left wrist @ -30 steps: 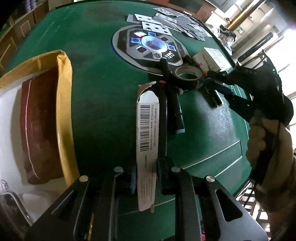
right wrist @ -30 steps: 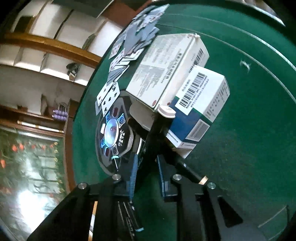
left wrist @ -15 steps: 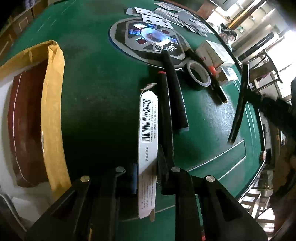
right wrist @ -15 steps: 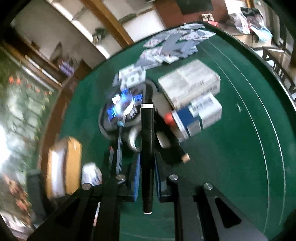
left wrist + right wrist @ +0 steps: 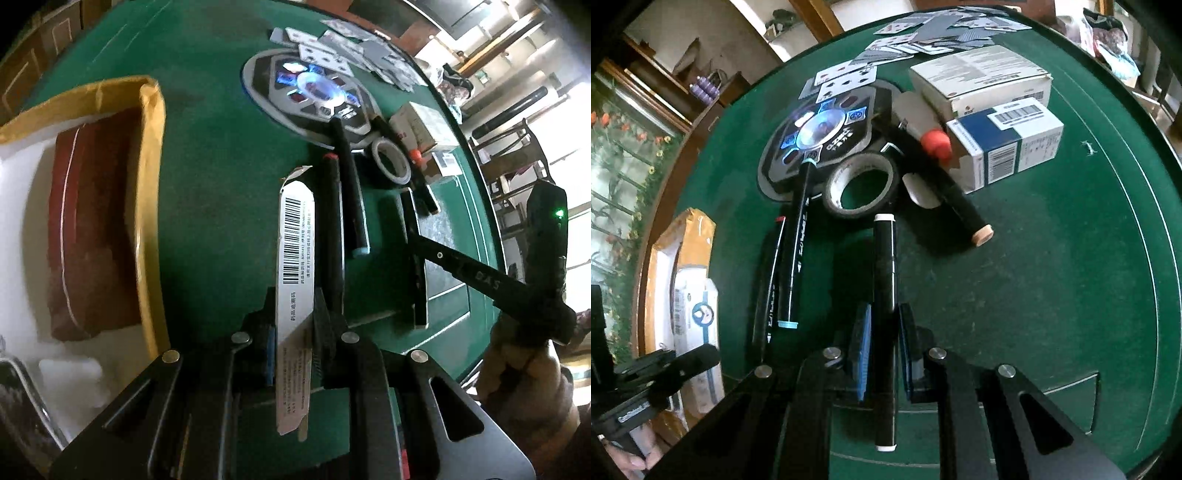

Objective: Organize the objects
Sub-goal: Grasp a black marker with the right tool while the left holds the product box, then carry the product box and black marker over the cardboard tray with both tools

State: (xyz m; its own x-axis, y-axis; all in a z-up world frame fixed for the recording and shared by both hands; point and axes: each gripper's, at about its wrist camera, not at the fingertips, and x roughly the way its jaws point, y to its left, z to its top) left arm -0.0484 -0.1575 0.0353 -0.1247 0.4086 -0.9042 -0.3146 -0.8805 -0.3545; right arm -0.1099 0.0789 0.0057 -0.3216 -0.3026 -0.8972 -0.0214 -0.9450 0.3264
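Note:
My left gripper (image 5: 293, 328) is shut on a flat white box with a barcode (image 5: 295, 258), held over the green felt table. My right gripper (image 5: 882, 332) is shut on a black marker with white ends (image 5: 884, 295), low over the table near its front edge; it also shows in the left wrist view (image 5: 415, 254). Two black markers (image 5: 792, 258) lie side by side to the left of it. A tape roll (image 5: 862, 184) and a thick black marker with a red cap (image 5: 945, 177) lie beyond.
An open yellow-rimmed box (image 5: 147, 192) with a red-brown item (image 5: 92, 236) sits left. Two cartons (image 5: 1004, 118) stand at the back right. A lit round table console (image 5: 820, 136) and scattered playing cards (image 5: 923, 37) lie farther back.
My right gripper lifted the white-ended marker away from the cartons and brought it down beside the two markers. My left gripper kept hold of the barcode box.

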